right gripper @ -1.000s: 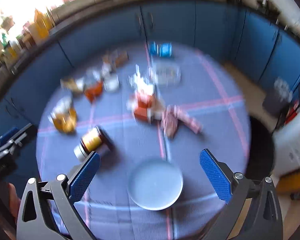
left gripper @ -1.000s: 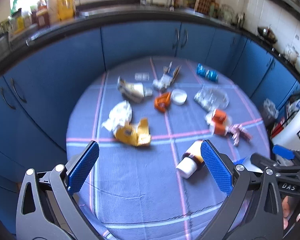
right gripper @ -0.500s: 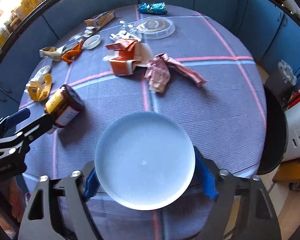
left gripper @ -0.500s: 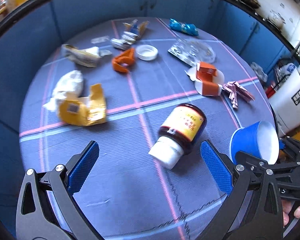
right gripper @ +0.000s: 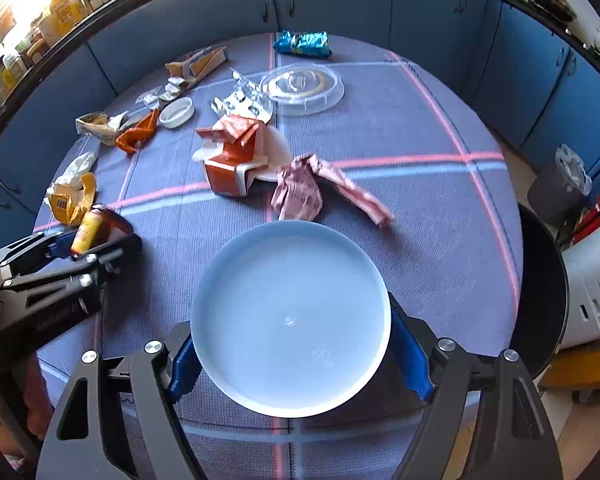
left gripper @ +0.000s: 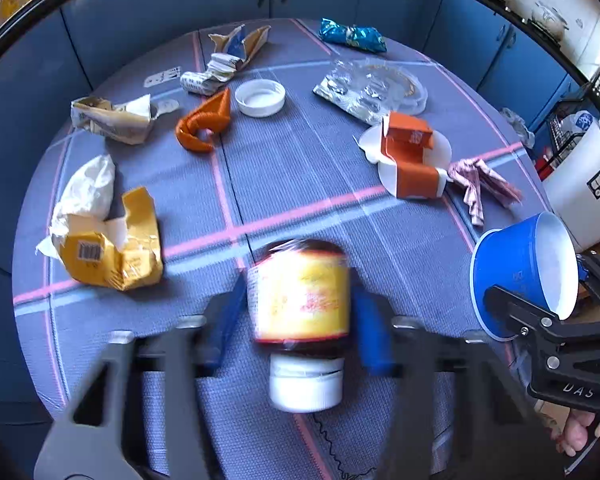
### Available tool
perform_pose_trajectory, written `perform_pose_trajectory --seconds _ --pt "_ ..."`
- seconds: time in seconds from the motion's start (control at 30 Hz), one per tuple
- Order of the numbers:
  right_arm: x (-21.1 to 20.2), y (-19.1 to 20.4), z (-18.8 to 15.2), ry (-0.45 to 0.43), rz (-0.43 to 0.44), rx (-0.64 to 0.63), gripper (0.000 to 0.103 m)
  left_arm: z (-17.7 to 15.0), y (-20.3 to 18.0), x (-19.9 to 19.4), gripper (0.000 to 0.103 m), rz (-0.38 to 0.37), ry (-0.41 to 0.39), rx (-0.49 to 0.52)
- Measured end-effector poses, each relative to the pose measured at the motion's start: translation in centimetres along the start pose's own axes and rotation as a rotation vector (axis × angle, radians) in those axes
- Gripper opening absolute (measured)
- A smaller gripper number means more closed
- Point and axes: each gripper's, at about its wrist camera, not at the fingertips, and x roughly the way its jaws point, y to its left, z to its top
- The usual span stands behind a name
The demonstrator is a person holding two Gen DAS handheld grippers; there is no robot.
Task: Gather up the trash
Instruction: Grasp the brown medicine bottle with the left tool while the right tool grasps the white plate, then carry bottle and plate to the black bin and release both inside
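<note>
Closing in, the left gripper (left gripper: pixel 300 322) now has the jar (left gripper: pixel 302 292) between its fingers; the right gripper (right gripper: pixel 296 354) already holds the blue cup (right gripper: pixel 290 318).

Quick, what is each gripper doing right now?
Left gripper: jaws closing around the jar.
Right gripper: shut on the blue cup.

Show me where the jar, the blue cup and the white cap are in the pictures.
jar (left gripper: pixel 302 292): left wrist view, on its yellow label.
blue cup (left gripper: pixel 508 264): left wrist view, on its blue outer wall.
white cap (left gripper: pixel 260 98): left wrist view, on its inner face.
</note>
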Motion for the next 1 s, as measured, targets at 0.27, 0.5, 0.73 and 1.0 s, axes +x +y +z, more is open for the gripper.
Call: perform_pose_trajectory --seconds 0.27,0.5,0.73,1.0 --pt "-3.8 -1.7 2.2 -0.167 -0.072 -0.012 0.077 3.8 -1.3 -3.0 0.046 -0.022 -0.108 0.006" --pt "-6.5 -8.2 4.0 -0.265 -0.212 0.128 0.077 7.7 -8.1 -5.5 0.046 -0.084 -0.206 0.128" --pt "-7.2 -13.7 3.3 -0.277 -0.295 0.254 0.077 9.9 -14.5 -4.6 0.046 -0.117 -0.222 0.209" --pt "-6.6 -17.3 2.2 -0.265 -0.298 0.326 0.077 12.1 -18.5 -3.3 0.046 -0.156 -0.210 0.219"
